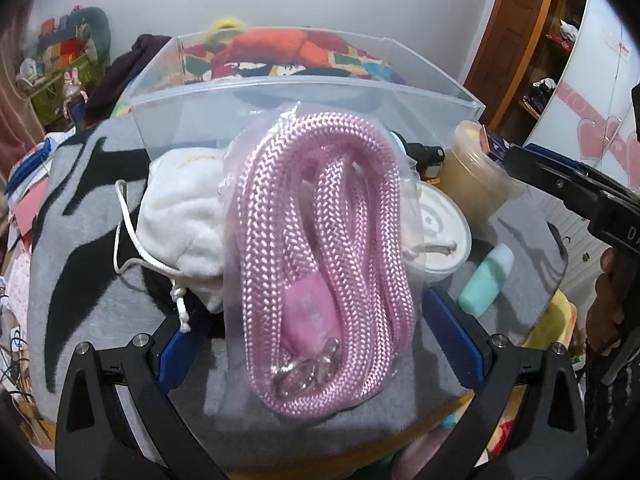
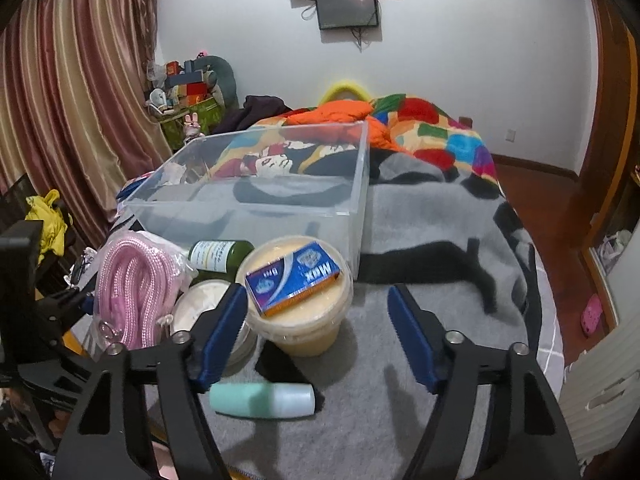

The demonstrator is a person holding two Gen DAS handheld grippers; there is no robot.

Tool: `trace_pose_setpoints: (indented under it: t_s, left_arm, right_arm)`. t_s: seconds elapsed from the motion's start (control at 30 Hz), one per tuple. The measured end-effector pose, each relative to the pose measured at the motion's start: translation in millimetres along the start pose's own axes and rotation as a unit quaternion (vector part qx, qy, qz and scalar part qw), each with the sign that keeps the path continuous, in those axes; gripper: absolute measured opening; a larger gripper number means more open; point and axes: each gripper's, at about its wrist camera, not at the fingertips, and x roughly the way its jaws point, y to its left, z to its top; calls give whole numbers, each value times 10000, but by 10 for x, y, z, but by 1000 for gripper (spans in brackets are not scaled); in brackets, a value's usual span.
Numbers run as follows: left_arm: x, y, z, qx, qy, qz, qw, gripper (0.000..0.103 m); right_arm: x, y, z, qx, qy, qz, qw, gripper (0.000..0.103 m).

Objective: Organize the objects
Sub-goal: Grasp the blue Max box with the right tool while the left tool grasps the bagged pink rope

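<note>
A pink rope in a clear bag [image 1: 320, 240] lies on the grey blanket between the fingers of my left gripper [image 1: 316, 308], which is open; its pads do not seem to press the bag. A white drawstring pouch [image 1: 184, 216] sits to the bag's left. My right gripper [image 2: 316, 292] is open around a yellow tub [image 2: 296, 320] with a blue box [image 2: 294, 278] on its lid. Its left finger is beside the tub and its right finger stands apart from it. A mint bottle [image 2: 260, 400] lies under that gripper. Behind everything stands a clear plastic bin [image 2: 256, 200].
A green bottle [image 2: 220, 256] and a white round lid [image 2: 200, 304] lie between the rope bag [image 2: 132, 288] and the tub. A colourful quilt [image 2: 432, 128] covers the bed behind the bin. The bed's edge drops to a wooden floor [image 2: 560, 280] on the right. Curtains [image 2: 80, 100] hang at the left.
</note>
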Motion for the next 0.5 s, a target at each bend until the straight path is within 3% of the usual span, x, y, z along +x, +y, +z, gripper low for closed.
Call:
trace_pose_setpoints:
  t_s: [0.1,0.17,0.5]
  left_arm:
    - [6,-33,-9,16,-66,48,10000,100]
    - [-6,-54,-21,74,-124,169,9998,89]
    - [-75,-43,-55,85,-220,48,9997,65]
  right_arm:
    - [40,62,32,-139,-31,-16,9999,65]
    - [48,96,44,-204,-46,-25,9998,61]
    - [109,107,106,-311,-29,-11,9995,55]
